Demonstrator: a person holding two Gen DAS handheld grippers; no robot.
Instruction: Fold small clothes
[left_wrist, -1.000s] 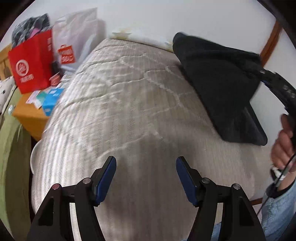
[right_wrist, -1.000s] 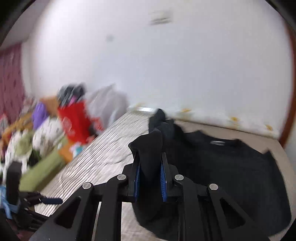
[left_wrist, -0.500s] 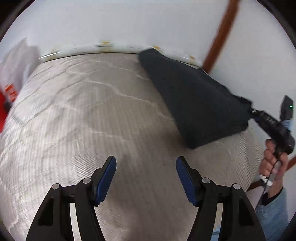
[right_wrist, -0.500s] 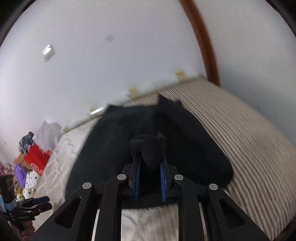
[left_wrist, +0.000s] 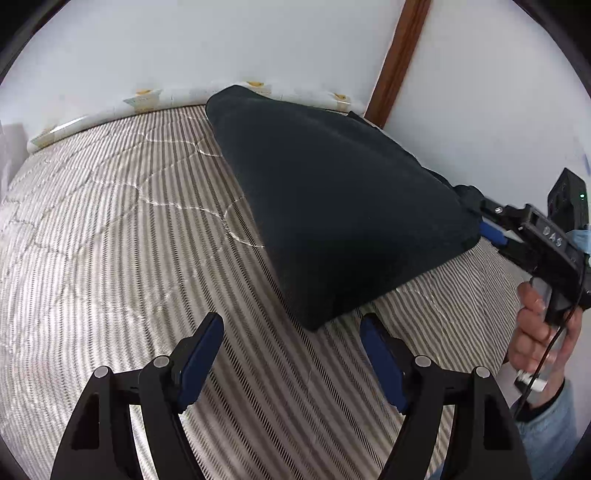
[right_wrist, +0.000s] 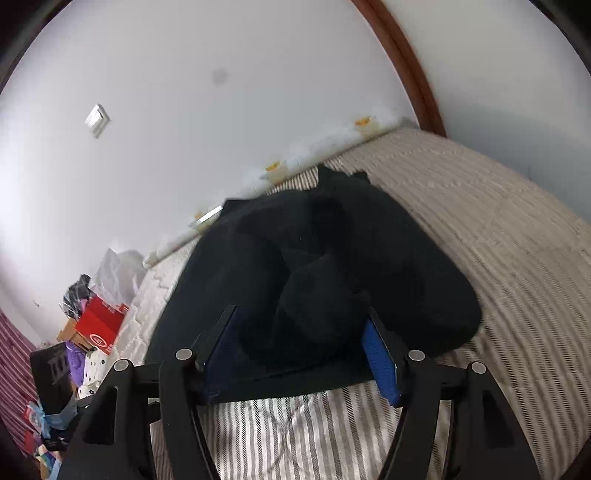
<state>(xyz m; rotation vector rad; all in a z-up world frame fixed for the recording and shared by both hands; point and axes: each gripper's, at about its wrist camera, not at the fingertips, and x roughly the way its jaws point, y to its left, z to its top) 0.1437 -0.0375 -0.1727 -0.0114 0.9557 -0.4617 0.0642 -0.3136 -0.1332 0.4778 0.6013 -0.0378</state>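
Observation:
A black sweater (left_wrist: 332, 206) lies folded over on the striped mattress (left_wrist: 110, 240), toward its right side. My left gripper (left_wrist: 291, 343) is open and empty, just in front of the sweater's near corner. My right gripper (right_wrist: 303, 343) is open, its blue pads (right_wrist: 380, 354) on either side of a bunched part of the sweater (right_wrist: 314, 273), which rests between them. In the left wrist view the right gripper (left_wrist: 491, 230) sits at the sweater's right edge, held by a hand.
White walls run behind the bed, with a brown wooden door frame (left_wrist: 399, 55) at the right. Bags, a red bag (right_wrist: 99, 325) and clutter stand beyond the mattress's left end. The mattress's near edge (right_wrist: 517, 369) is close.
My right gripper has opened and let go of the sweater after laying it down on the right side of the mattress. My left gripper has moved toward the sweater's near corner.

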